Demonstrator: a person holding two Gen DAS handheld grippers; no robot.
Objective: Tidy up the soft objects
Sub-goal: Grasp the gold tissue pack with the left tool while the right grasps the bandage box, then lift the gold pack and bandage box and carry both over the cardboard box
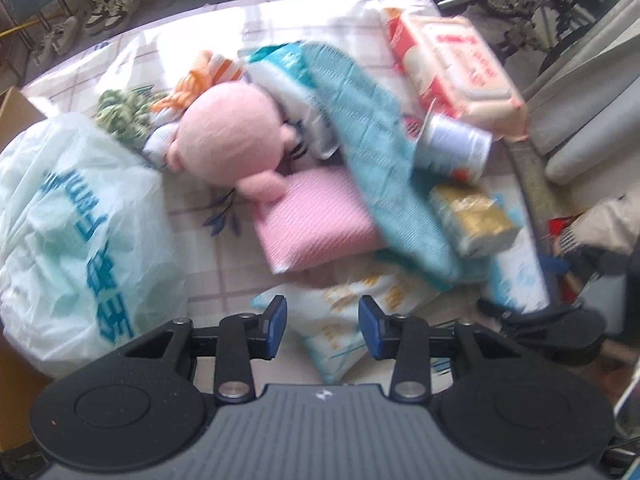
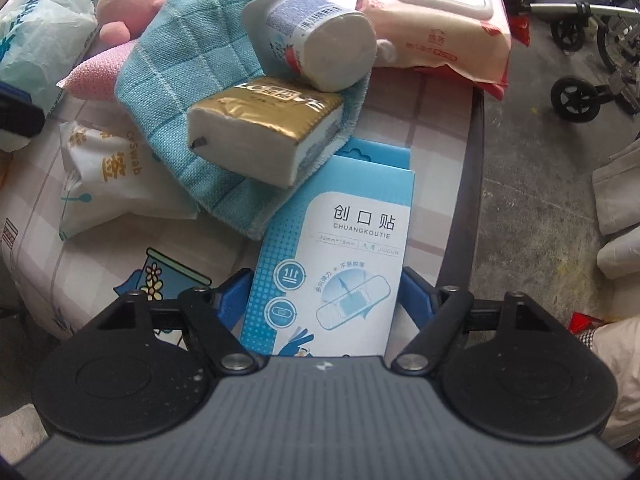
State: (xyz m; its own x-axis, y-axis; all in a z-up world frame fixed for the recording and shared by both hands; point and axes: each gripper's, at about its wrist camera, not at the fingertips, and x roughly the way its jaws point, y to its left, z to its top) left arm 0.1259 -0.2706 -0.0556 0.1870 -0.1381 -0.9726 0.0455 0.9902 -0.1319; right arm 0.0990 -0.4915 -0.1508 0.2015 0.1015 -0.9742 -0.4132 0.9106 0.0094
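My left gripper (image 1: 323,326) is open and holds nothing. It hovers over a white cotton-swab pack (image 1: 344,320) on the checked cloth. Beyond it lie a pink sponge pad (image 1: 316,216), a pink plush toy (image 1: 230,136), a teal towel (image 1: 380,176), a gold tissue pack (image 1: 476,220) and a small cup (image 1: 456,148). My right gripper (image 2: 325,300) is shut on a light-blue plaster box (image 2: 336,264), its blue pads against the box's two long sides. The box's far end is tucked under the teal towel (image 2: 188,80), with the tissue pack (image 2: 264,128) and cup (image 2: 316,40) on top.
A white plastic bag with blue print (image 1: 80,232) bulges at the left. A pink wet-wipes pack (image 1: 452,68) lies at the far right. The table edge (image 2: 476,184) drops to a concrete floor with wheeled frames. A person's sleeve (image 1: 608,224) shows at the right.
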